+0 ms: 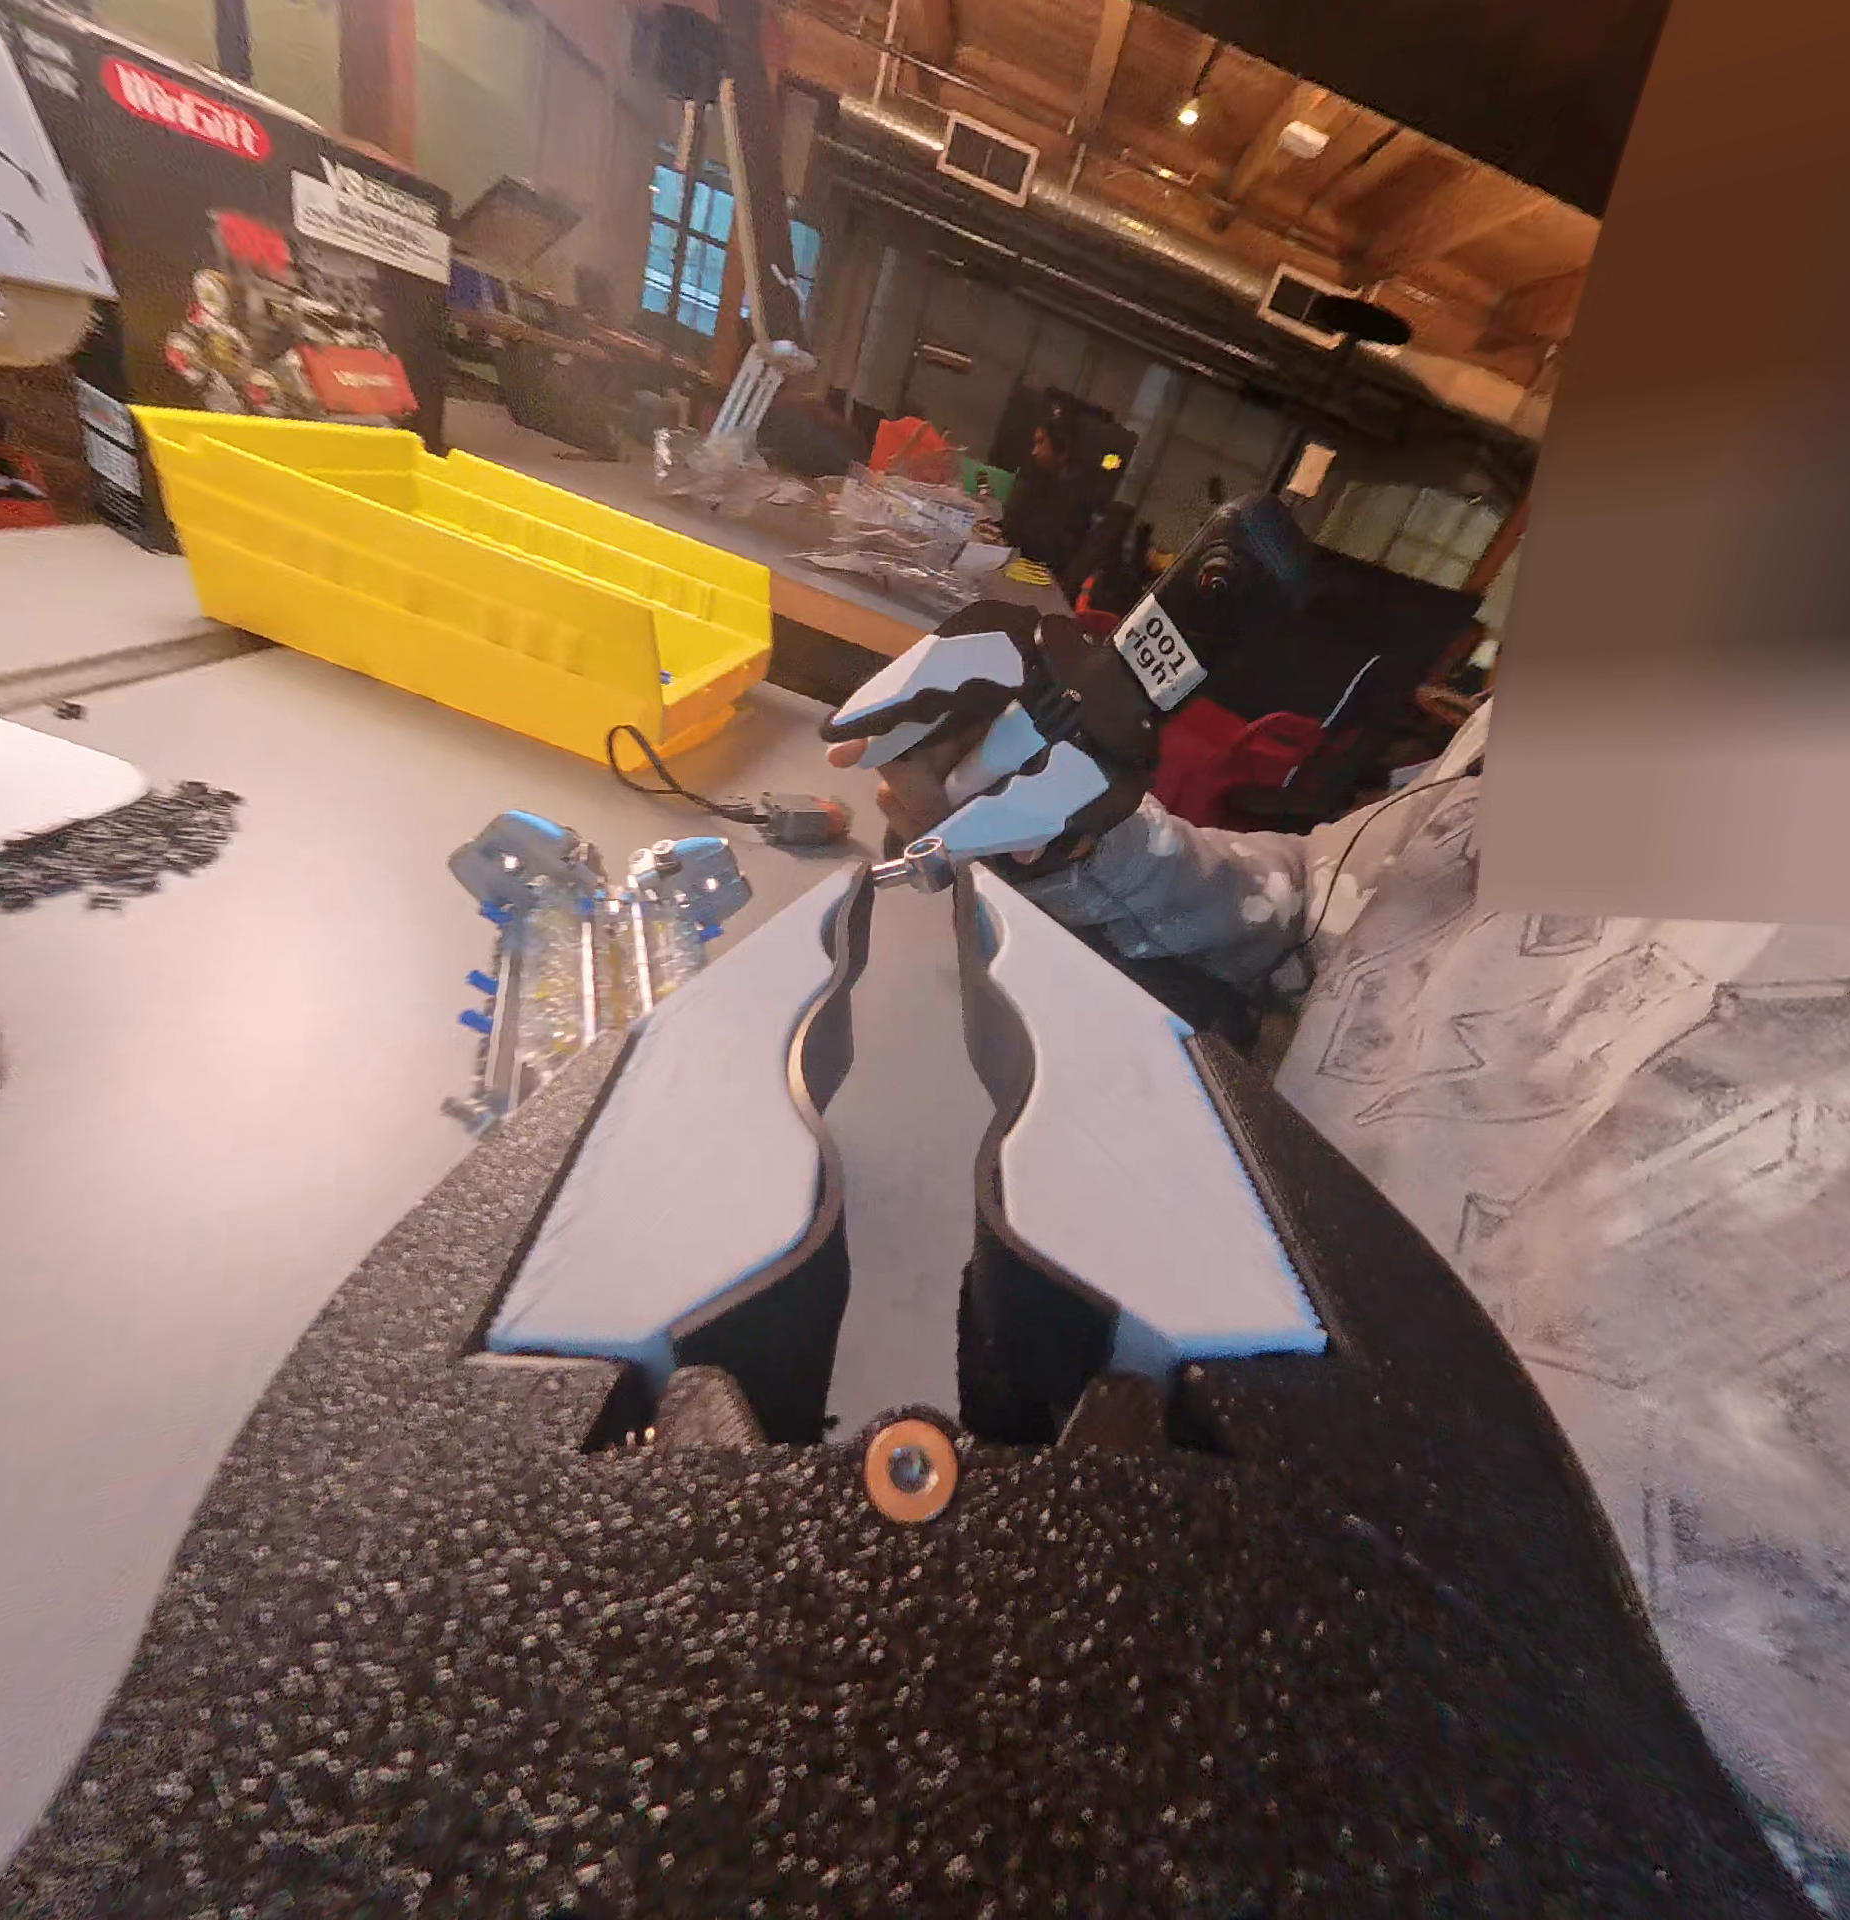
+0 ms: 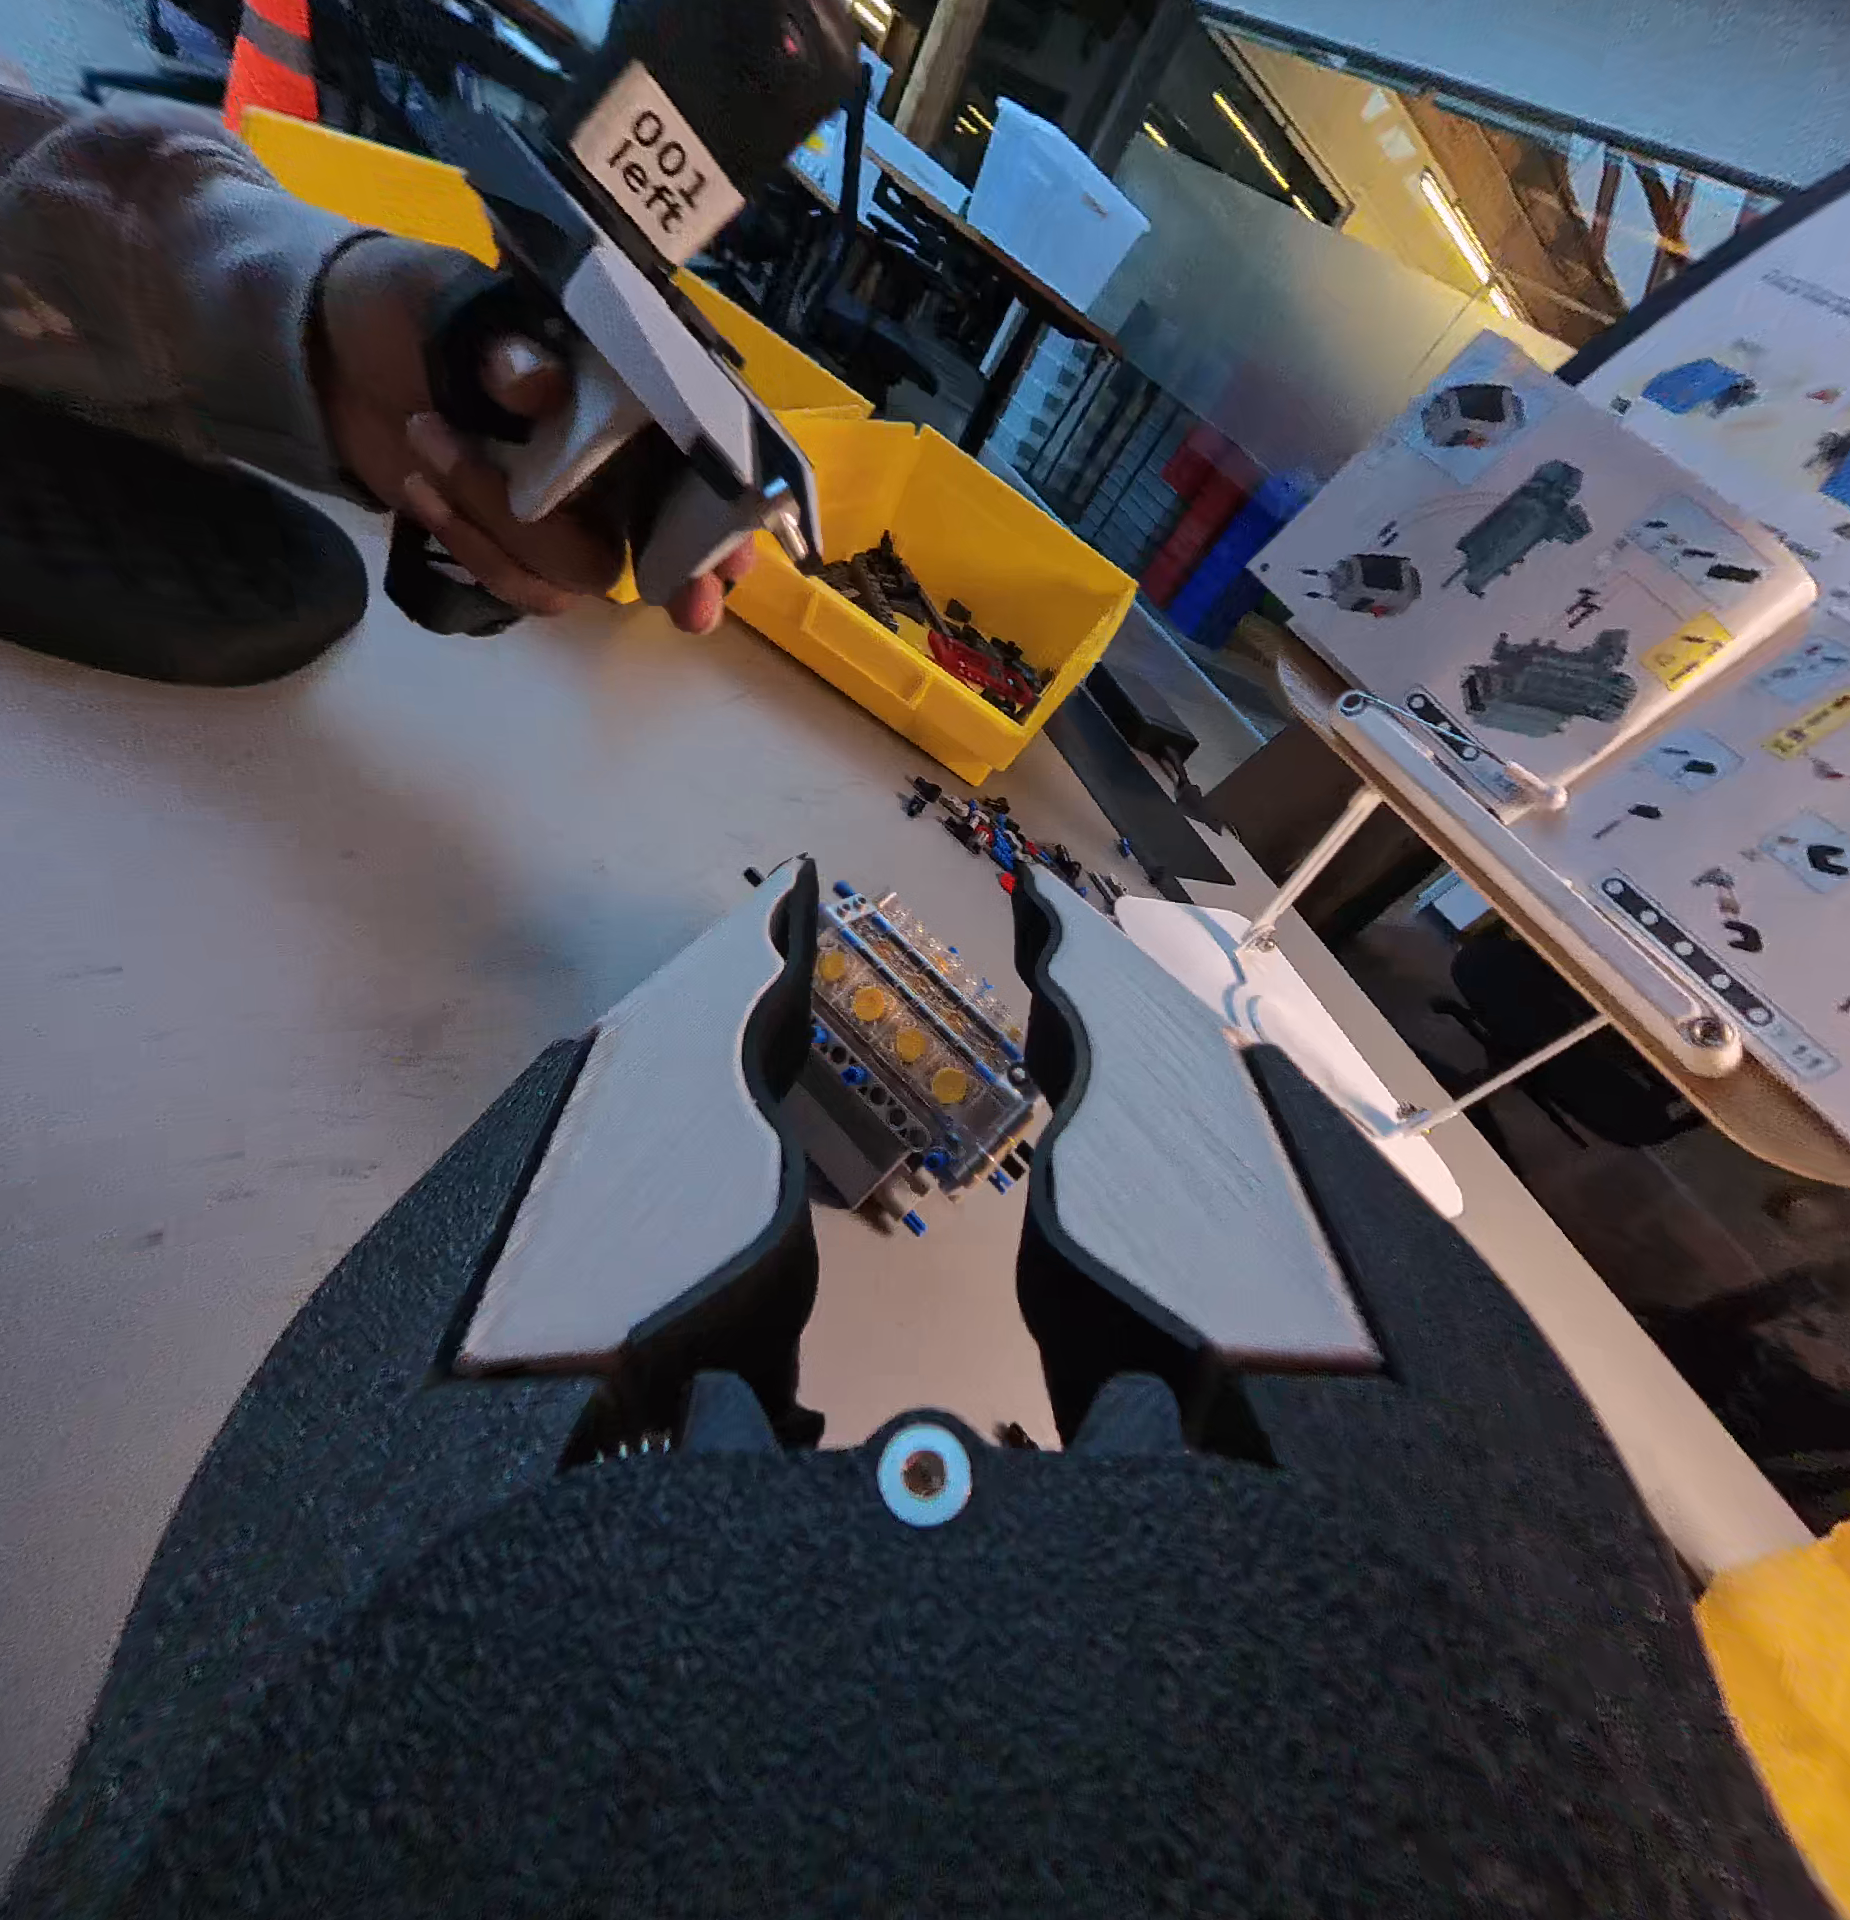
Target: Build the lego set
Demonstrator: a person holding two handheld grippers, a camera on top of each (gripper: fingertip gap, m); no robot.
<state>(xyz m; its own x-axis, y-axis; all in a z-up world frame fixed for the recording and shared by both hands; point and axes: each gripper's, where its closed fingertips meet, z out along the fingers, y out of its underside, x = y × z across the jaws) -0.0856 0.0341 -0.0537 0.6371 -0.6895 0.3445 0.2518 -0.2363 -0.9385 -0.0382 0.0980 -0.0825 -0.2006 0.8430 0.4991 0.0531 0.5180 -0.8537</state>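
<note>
Left tool [image 1: 908,871] pinches small grey connector [image 1: 913,864]; right tool [image 2: 913,883] agape above engine model [image 2: 916,1049].

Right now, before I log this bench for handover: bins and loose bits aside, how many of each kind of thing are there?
Hand-held gripper: 2, left and right
Grey part, pinched in the left one: 1
Engine model: 1
Motor with cable: 1
Booklet on stand: 1
Total: 6
</note>
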